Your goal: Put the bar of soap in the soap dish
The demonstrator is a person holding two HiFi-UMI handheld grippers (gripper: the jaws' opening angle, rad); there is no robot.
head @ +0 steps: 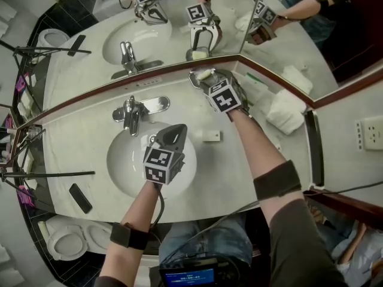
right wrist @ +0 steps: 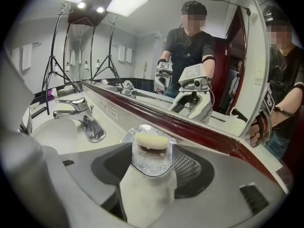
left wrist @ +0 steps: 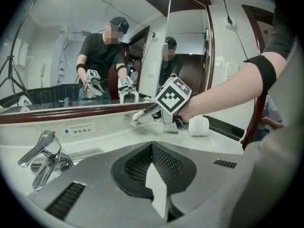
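The bar of soap [right wrist: 151, 141] lies crosswise in the soap dish [right wrist: 148, 164], mid-frame in the right gripper view, straight ahead of the open right tool [head: 208, 82], which grips nothing; the closed left tool [head: 172, 135] hangs farther off, over the sink [head: 119, 173].

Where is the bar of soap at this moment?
In the right gripper view the bar of soap lies in the soap dish, close under the mirror and to the right of the faucet.
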